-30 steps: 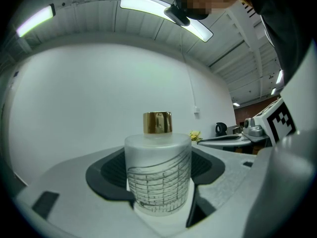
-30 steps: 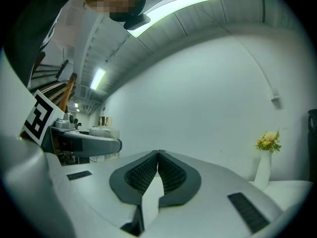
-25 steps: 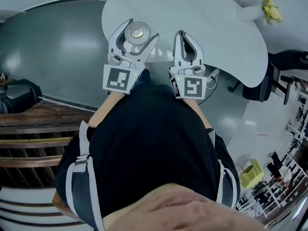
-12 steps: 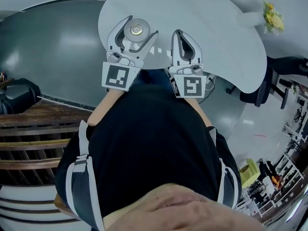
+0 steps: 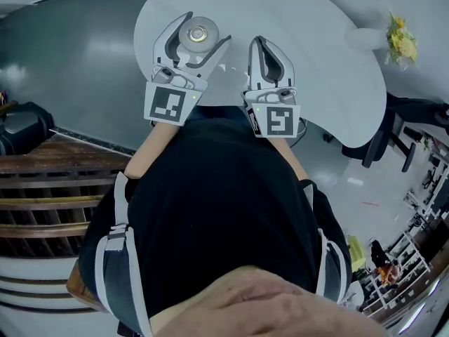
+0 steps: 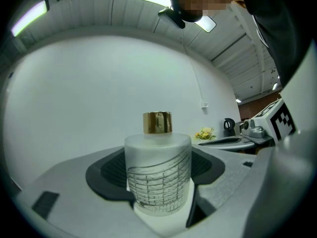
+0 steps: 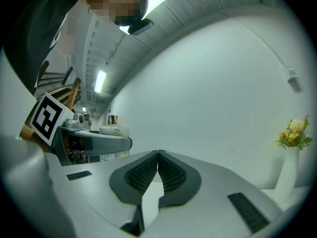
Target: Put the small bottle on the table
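The small bottle is frosted glass with a gold cap and a printed grid on its side. It stands upright between the jaws of my left gripper, which is shut on it with the jaws set wide. In the head view it hangs over the near left part of the white table. In the left gripper view the small bottle fills the gap between the dark pads. My right gripper is beside it, to the right, also over the table. It is shut, pads together, with nothing in it.
A white vase of yellow flowers stands at the table's far right. A dark office chair is past the table's right edge. Dark wooden slats lie at the left, with grey floor between them and the table.
Both grippers have moved forward, farther over the table, and the bottle has gone with the left one. The jaws stand as before.
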The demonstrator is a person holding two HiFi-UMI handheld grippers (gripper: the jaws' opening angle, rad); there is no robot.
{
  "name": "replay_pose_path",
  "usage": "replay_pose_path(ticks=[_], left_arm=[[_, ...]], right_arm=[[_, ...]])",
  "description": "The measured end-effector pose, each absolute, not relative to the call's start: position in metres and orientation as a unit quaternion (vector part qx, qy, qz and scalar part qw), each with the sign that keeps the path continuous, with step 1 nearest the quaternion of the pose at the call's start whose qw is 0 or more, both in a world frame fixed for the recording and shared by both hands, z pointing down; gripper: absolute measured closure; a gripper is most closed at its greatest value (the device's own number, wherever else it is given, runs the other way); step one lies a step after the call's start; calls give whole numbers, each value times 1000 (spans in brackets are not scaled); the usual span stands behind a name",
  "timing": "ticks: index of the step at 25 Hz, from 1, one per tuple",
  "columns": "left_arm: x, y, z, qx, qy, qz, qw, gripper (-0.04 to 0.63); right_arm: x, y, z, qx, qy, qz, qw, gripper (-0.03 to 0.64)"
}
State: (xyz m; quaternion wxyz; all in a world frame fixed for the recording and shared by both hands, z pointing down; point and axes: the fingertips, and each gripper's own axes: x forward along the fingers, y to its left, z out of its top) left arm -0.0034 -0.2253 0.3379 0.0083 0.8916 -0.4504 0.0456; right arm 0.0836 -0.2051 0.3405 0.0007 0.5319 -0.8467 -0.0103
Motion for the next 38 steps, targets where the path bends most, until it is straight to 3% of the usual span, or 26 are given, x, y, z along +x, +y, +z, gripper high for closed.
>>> replay_pose_path(ticks=[38], left_arm=[[-7,-360,434,899,-428,80,41,261]], right_arm=[[73,-336,424,530,-847,17,40,594]])
